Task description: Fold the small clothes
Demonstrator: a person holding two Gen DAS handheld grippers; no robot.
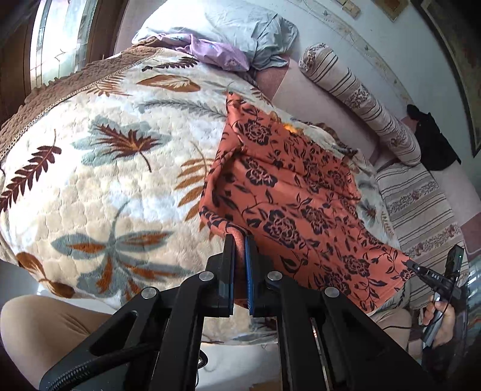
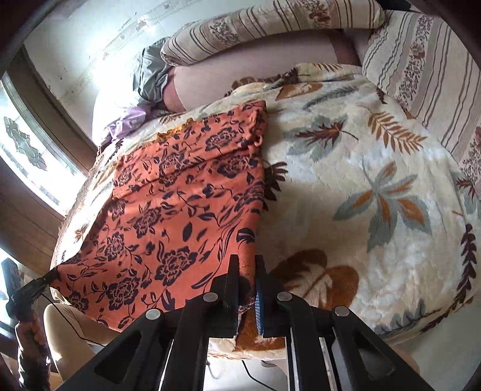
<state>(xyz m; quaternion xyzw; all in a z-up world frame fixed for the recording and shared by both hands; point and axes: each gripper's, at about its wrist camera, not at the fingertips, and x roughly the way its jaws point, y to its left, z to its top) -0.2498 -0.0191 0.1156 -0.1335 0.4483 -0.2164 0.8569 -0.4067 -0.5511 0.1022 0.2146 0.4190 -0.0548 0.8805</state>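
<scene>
The left hand-held gripper (image 1: 240,240) was clamped almost fully shut on a bunched fold at one near corner of the orange floral garment (image 1: 288,192), its two black fingers pinching the cloth between them. The right hand-held gripper (image 2: 247,264) was likewise closed tight on the other near corner of the same garment (image 2: 180,204), with the hem caught between its fingers. In the left wrist view the right hand-held gripper (image 1: 421,270) showed at the garment's far lower corner, gripped by the person's hand (image 1: 442,318).

The garment hung taut between the two grips along its near edge, raised off the leaf-patterned blanket (image 1: 99,168), while its far end lay on that blanket. The blanket (image 2: 360,186) covered the bed under the garment and spread out on both sides of it.

Beyond the garment's far end lay a grey-blue pillow (image 1: 249,27) with a crumpled lilac cloth (image 1: 216,51) just beside it. A long striped bolster (image 1: 357,99) ran along the wall behind the garment, and a dark item (image 1: 433,141) rested at the bolster's end. A striped cushion (image 2: 427,72) sat beside the blanket's edge. A tan-trousered knee (image 1: 39,324) showed below the blanket's near edge.
</scene>
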